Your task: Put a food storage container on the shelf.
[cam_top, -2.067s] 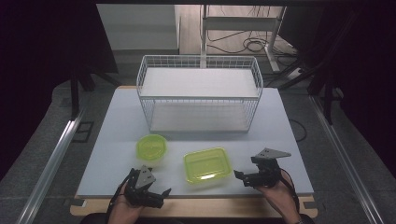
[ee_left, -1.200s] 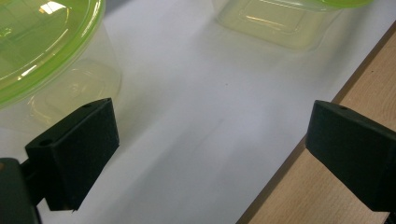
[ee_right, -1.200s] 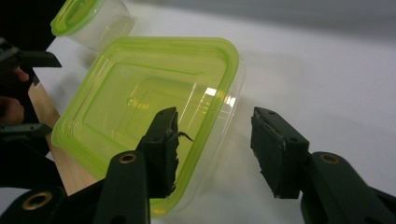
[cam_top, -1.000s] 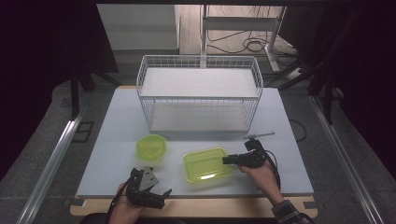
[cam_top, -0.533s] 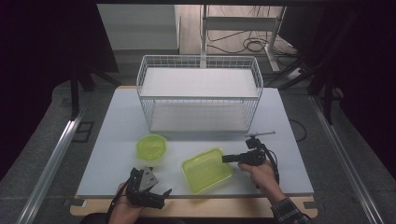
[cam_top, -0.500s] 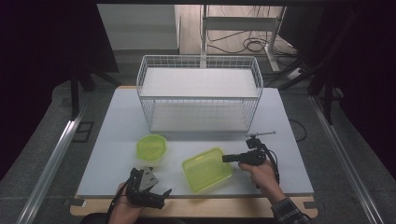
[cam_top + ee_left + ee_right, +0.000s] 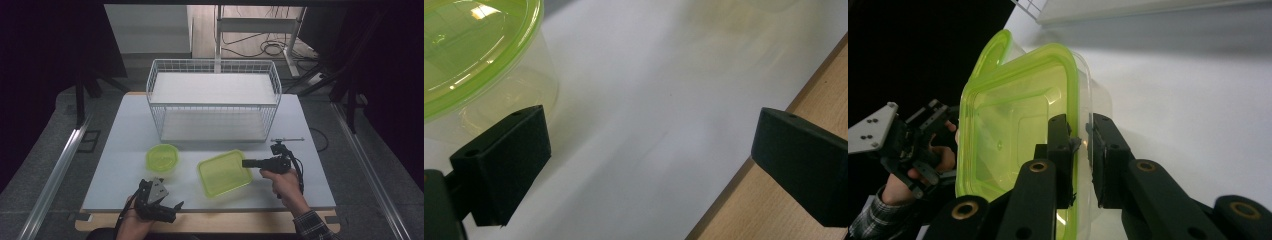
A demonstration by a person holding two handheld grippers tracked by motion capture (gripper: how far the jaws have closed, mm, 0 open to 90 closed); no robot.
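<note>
Nothing here can be read. The square green-lidded container (image 7: 223, 173) pinched in the right tongs (image 7: 248, 163) carries no label or brand, and the round green-lidded tub (image 7: 162, 158) just ahead of the left tongs (image 7: 170, 211) is equally plain. The wire basket (image 7: 214, 102) beyond both tongs and the desk (image 7: 125, 140) bear no lettering, numbers or signs.

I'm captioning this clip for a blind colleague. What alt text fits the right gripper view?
The right gripper has its two black jaws closed on the rim of a square clear container with a green lid, over a white table. At the left, a hand holds the left gripper.
</note>
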